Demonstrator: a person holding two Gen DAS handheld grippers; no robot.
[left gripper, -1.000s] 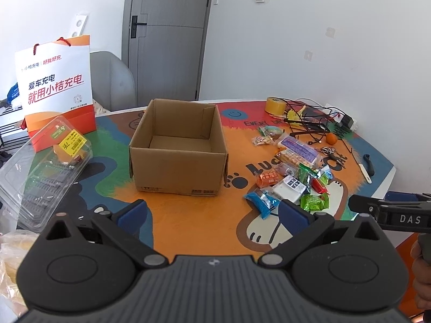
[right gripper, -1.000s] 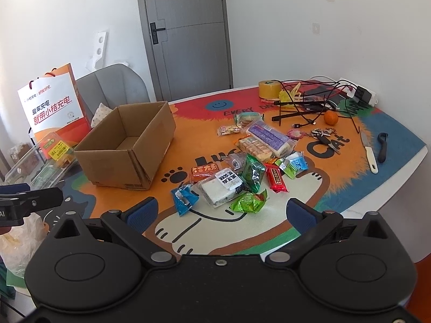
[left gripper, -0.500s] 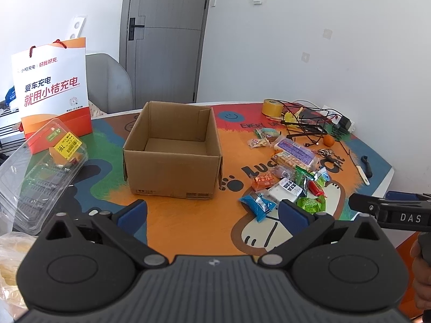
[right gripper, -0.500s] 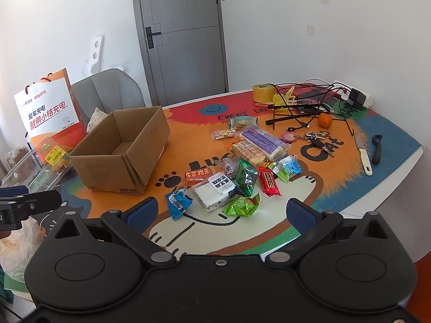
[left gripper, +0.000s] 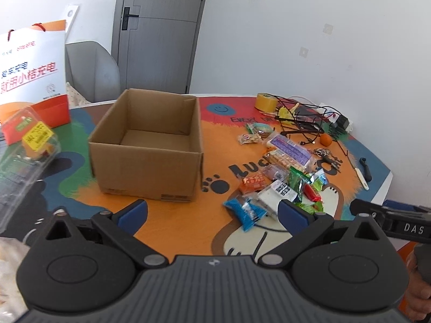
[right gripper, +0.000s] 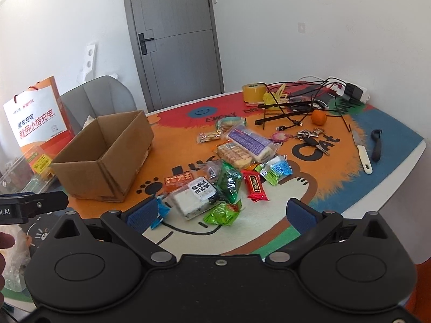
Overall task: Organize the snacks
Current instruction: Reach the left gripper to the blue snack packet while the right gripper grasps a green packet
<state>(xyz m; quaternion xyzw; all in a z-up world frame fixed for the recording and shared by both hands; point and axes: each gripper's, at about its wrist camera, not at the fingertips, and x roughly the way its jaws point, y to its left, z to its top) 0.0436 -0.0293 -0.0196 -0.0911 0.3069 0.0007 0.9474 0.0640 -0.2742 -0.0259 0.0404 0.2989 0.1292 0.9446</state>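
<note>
From the left wrist camera, you are holding the left gripper (left gripper: 212, 210) with its blue-padded fingers spread wide and nothing between them, hovering above the near edge of the table (left gripper: 172, 223). The cardboard box (left gripper: 146, 148) is sitting open-topped and empty straight ahead. To the right of the box, well apart from it, the snack pile (left gripper: 280, 177) is lying in a loose heap, with a blue packet (left gripper: 243, 211) nearest to you. Further right of the box, the tip of your other tool is showing at the frame edge.

From the right wrist camera, you are holding the right gripper (right gripper: 221, 212) with its fingers spread apart too, and nothing in it, poised just short of the pile. The box is now standing to the left, and the snacks are lying right of it: a white pack with black lettering (right gripper: 195, 196), a green crinkly bag (right gripper: 222, 214) in front of it, a red bar (right gripper: 256, 185), a purple-labelled pack (right gripper: 249, 141) further back.

The step in hand is probably the first pick. You are best starting with a loose outer piece such as the green bag, closing on its body rather than a slippery foil corner, and lifting clear so that neighbours are not dragging along. Cables, keys and a knife are lying beyond the pile, so you are wise keeping clear of those.
</note>
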